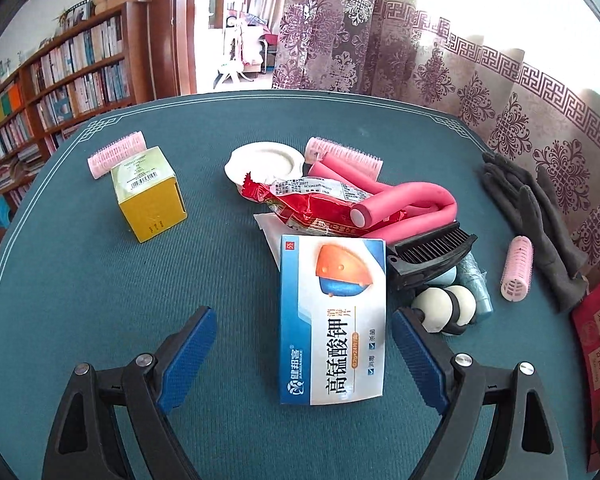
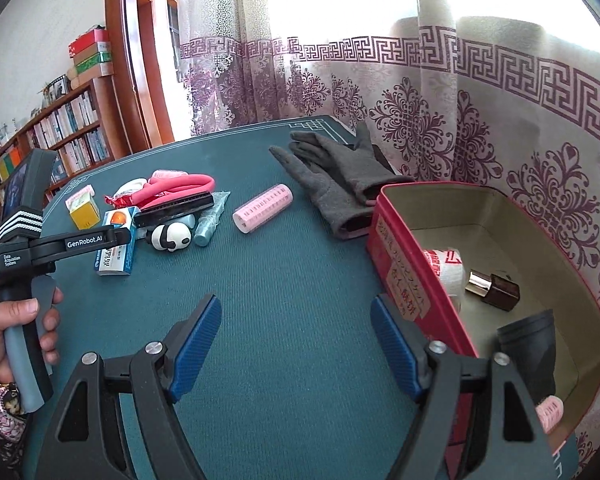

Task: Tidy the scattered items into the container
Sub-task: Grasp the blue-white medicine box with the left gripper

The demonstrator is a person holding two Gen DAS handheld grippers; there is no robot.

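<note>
Under the left wrist camera, the left gripper stands wide open and empty. The blue-and-white cardboard medicine box lies flat between its blue pads, nearer the right pad, with none seen pressing it; its long axis runs near to far, along the fingers. A straight descent should suffice. Behind it sits the heap: pink foam curling rods, a black comb, a red snack wrapper.

From the right wrist camera, the right gripper is also open, holding nothing, over bare mat. The red rectangular tin container stands just right of it. The box is well off to the far left, so the left hand is nearer. A green textured table mat covers the surface; patterned curtains and bookshelves lie beyond.
</note>
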